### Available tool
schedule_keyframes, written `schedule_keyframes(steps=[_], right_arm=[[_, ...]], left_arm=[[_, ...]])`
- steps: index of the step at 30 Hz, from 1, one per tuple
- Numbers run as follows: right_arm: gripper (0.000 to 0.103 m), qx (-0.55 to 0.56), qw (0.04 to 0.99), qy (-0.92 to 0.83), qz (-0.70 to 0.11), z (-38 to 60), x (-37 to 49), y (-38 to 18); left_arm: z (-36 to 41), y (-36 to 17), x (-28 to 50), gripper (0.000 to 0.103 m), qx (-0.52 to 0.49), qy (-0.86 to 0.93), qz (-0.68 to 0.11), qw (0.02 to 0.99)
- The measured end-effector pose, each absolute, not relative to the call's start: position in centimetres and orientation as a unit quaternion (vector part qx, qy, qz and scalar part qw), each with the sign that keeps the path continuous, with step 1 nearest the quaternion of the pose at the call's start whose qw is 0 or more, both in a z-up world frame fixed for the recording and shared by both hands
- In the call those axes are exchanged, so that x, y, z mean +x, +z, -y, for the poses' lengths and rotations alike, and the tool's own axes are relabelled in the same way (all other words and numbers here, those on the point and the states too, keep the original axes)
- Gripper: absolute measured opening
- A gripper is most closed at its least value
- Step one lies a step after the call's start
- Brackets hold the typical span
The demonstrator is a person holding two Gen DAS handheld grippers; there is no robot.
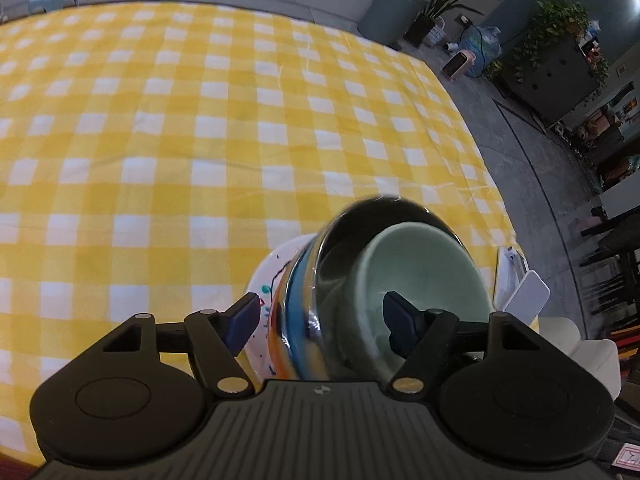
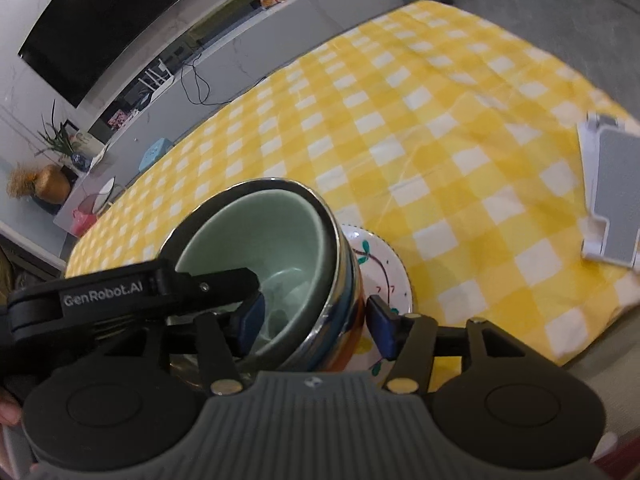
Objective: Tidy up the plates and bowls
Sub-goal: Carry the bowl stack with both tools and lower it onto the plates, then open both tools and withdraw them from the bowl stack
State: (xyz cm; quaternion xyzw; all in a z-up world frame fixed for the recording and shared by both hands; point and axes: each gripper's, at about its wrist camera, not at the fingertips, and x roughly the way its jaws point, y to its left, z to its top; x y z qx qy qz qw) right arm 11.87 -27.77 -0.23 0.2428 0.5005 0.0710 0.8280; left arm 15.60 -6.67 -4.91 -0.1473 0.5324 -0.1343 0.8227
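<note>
Both our grippers, left [image 1: 320, 320] and right [image 2: 312, 328], straddle the bowls' walls, jaws apart: green bowl [image 2: 256, 248] nested in dark bowl [image 2: 340, 280] on plate [image 2: 384, 264], near table edge.

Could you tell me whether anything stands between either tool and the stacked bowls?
Nothing visible does. The left tool and the right tool each straddle the wall of the colourful bowl, one finger inside the green bowl nested in it, one outside. The bowls sit on the white plate.
</note>
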Motion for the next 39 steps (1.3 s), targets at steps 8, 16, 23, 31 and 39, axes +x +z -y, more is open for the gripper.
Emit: schedule_keyframes(steps=[8,16,23,31,39], right_arm=[[0.061,0.236,0.828,0.083,-0.502,27.9,12.1,-0.6],[0.06,0.262,0.813,0.08,-0.514,28.4,12.4,-1.3],[0.06,0.271,0.808,0.072,-0.518,28.7,12.4,-1.6],[0.073,0.189,0.849,0.063,-0.489,27.5,12.1,-0.2],[0.094,0.146,0.904,0.085,-0.392,26.8,10.4,3.0]], left_arm=[[6.8,-2.8,14.6,0.086,-0.097,-0.117,-0.489,0.859],[6.7,-3.4,14.6,0.086,-0.072,-0.116,-0.496,0.858],[6.3,-3.5,14.6,0.087,-0.063,-0.11,-0.489,0.863],[5.9,-1.9,13.2,0.087,-0.06,-0.129,-0.443,0.885],[5.1,3.7,8.4,0.088,-0.03,-0.021,-0.3,0.953]])
